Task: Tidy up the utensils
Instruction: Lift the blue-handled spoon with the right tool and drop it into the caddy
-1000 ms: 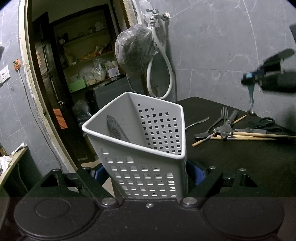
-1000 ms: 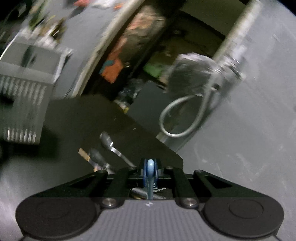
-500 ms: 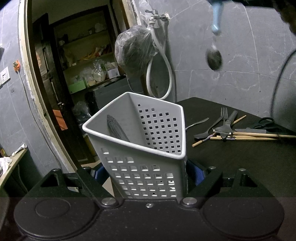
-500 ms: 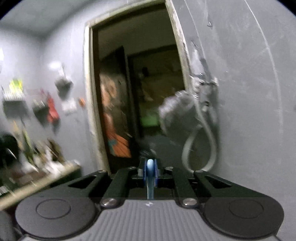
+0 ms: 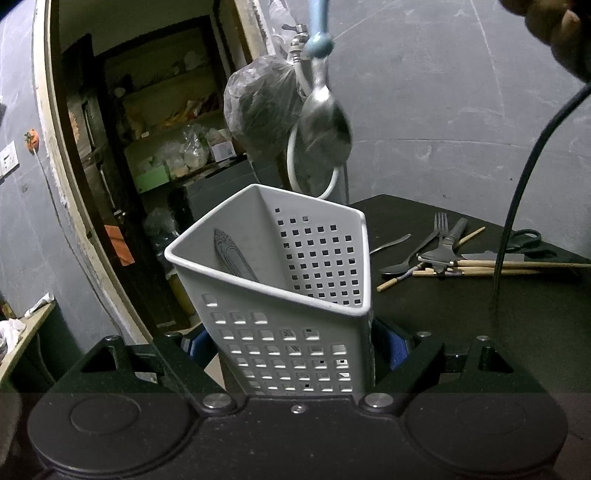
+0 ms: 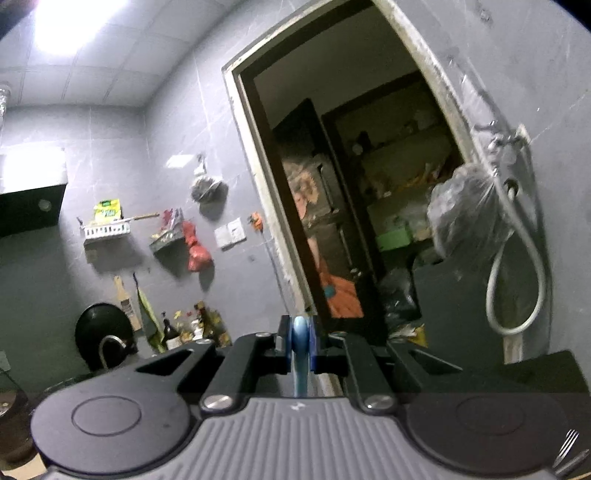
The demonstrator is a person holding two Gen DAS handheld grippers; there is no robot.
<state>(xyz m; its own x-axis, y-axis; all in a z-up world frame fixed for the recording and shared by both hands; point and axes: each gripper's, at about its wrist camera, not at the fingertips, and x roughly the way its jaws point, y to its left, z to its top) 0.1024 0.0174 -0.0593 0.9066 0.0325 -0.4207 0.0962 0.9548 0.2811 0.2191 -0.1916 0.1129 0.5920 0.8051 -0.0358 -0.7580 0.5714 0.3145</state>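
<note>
My left gripper is shut on a white perforated utensil holder, held tilted at the edge of the black table. A dark patterned handle leans inside the holder. A spoon with a blue handle hangs bowl-down in the air above the holder's far side. In the right wrist view my right gripper is shut on that spoon's blue handle. More utensils lie in a loose pile on the table to the right: a fork, spoons, chopsticks, scissors.
A grey tiled wall stands behind the table with a tap, a white hose and a hanging plastic bag. An open doorway with shelves lies to the left. A black cable hangs at right. A hand shows at top right.
The right gripper has lifted the blue-handled spoon from low over the utensil pile and carried it left, above the holder, rolling as it rose. The left gripper and holder stayed still.
</note>
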